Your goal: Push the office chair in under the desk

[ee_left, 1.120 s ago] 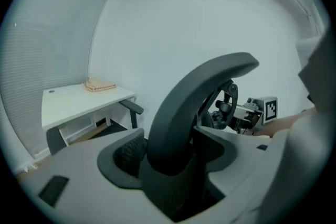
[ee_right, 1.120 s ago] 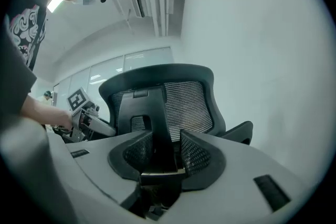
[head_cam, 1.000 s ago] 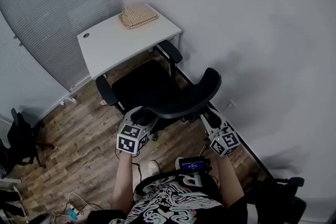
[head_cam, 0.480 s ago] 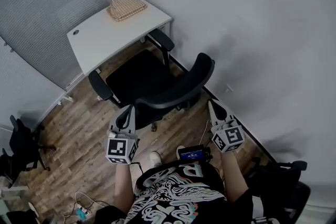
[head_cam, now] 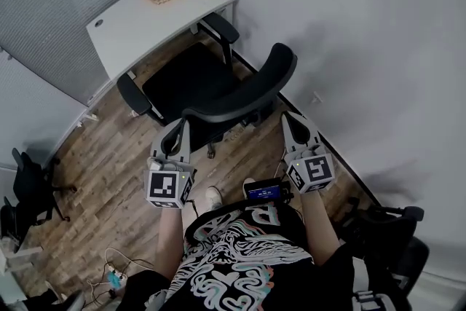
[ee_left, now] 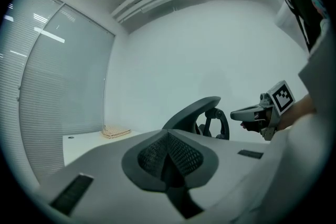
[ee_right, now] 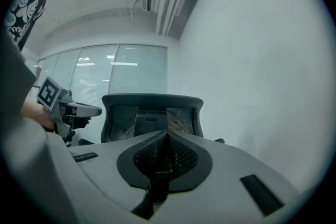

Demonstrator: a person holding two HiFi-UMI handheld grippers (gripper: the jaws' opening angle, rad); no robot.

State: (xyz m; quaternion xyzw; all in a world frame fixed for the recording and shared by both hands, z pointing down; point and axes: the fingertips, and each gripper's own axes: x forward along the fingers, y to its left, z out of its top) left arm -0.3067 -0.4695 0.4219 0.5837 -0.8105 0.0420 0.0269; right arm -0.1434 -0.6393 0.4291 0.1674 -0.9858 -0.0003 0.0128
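Black office chair (head_cam: 186,81) by white desk (head_cam: 145,20); left tool (head_cam: 179,127), right tool (head_cam: 287,118) closed

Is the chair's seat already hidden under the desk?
No, the office chair has its black seat mostly uncovered in front of the white desk.

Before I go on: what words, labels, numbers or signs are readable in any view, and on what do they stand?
No text is legible in any view.
Small screen at the person's waist: lit blue, print too small to read.
Marker cubes: black-and-white square codes, no letters.
Shirt: swirled pattern, no readable word.
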